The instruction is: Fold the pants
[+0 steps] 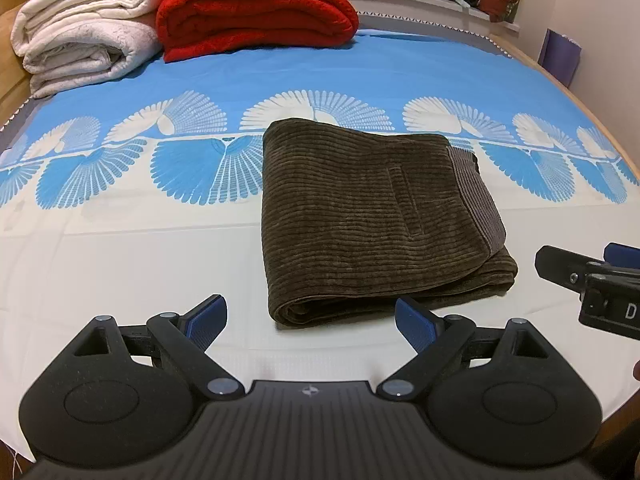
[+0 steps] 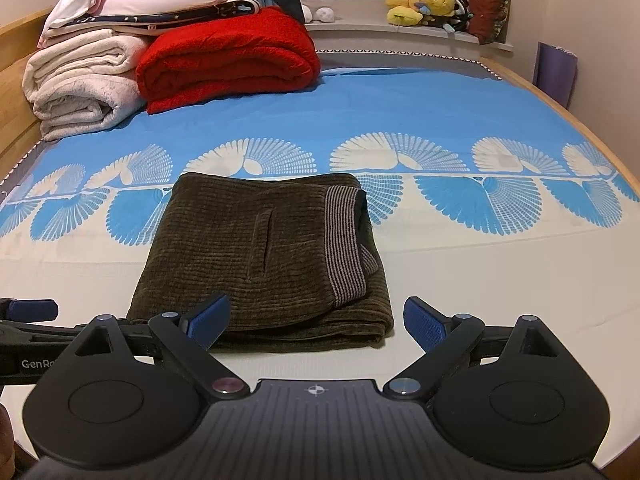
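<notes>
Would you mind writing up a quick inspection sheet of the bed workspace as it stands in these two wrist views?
Surface: bed sheet, white near the grippers, blue fan pattern beyond; lies flat.
Job's things: brown corduroy pants folded into a compact stack, striped waistband on the right, touched by neither gripper.
Clutter: red blanket and white blankets folded at the far left; neither touches the pants.
Grippers: left gripper open, empty, just short of the pants; right gripper open, empty, at their near edge.
Cables: nothing seen.
Surroundings: plush toys on the window ledge; wooden bed frame; purple bag by the wall.
</notes>
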